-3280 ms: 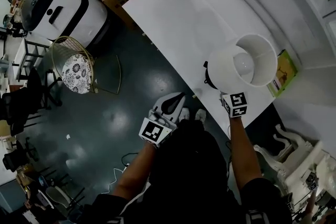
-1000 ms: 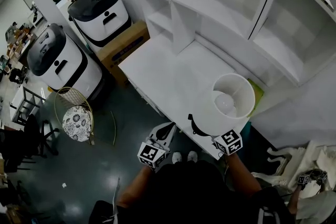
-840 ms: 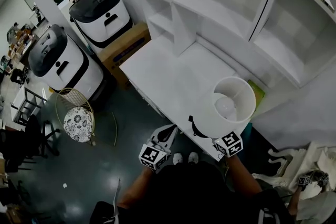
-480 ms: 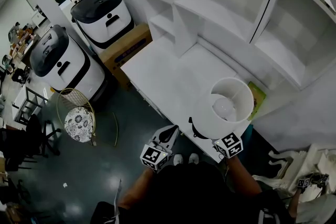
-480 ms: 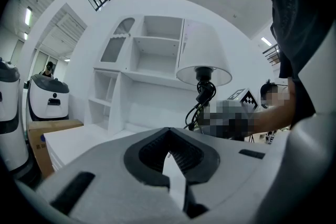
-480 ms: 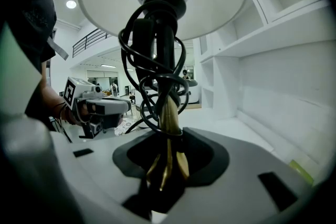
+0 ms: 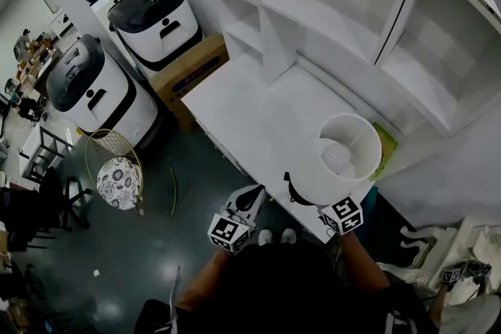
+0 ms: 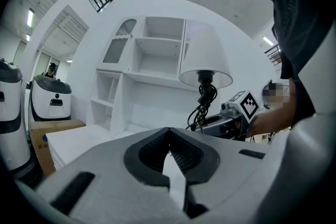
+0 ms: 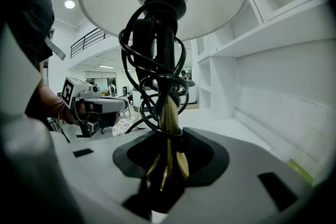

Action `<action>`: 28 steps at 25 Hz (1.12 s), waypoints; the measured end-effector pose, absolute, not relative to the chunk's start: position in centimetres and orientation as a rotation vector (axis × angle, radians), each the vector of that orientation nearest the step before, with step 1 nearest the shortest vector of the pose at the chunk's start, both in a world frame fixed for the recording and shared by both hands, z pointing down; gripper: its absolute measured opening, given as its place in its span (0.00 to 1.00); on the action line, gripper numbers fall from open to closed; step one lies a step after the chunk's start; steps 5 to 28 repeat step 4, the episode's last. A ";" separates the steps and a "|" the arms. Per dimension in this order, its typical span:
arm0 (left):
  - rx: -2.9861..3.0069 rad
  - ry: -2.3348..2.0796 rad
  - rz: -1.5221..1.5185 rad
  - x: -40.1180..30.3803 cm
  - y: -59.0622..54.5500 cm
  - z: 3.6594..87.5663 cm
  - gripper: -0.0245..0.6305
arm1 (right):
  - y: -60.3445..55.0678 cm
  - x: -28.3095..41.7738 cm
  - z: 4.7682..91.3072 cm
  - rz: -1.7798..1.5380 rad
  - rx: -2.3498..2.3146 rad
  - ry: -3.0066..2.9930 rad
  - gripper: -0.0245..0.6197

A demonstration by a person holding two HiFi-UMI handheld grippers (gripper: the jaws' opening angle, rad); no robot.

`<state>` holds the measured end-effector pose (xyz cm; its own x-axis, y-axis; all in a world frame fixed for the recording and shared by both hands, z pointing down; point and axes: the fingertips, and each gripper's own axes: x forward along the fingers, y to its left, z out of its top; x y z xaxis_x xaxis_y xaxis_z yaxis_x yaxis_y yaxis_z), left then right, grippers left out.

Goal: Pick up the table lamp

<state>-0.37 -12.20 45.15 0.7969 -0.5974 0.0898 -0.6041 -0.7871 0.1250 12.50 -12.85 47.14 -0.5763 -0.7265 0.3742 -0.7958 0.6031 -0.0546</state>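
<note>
Table lamp [image 7: 337, 160] raised over tabletop [image 7: 250, 102] front edge; right gripper [image 9: 167, 165] fingers clamped on stem. Left gripper [image 8: 169, 157] fingers pressed together, empty. Pick-up looks done.

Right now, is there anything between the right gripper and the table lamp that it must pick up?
Nothing visible stands between them. The right gripper is shut on the brass stem of the table lamp, just below the black cord coiled round it.

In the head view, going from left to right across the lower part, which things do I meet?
wire chair -> left gripper -> table lamp -> green flat item
</note>
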 end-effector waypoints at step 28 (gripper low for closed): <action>2.835 -0.942 0.072 0.2 -12.2 45.3 0.06 | -13.6 13.2 47.2 0.309 1.254 -2.515 0.26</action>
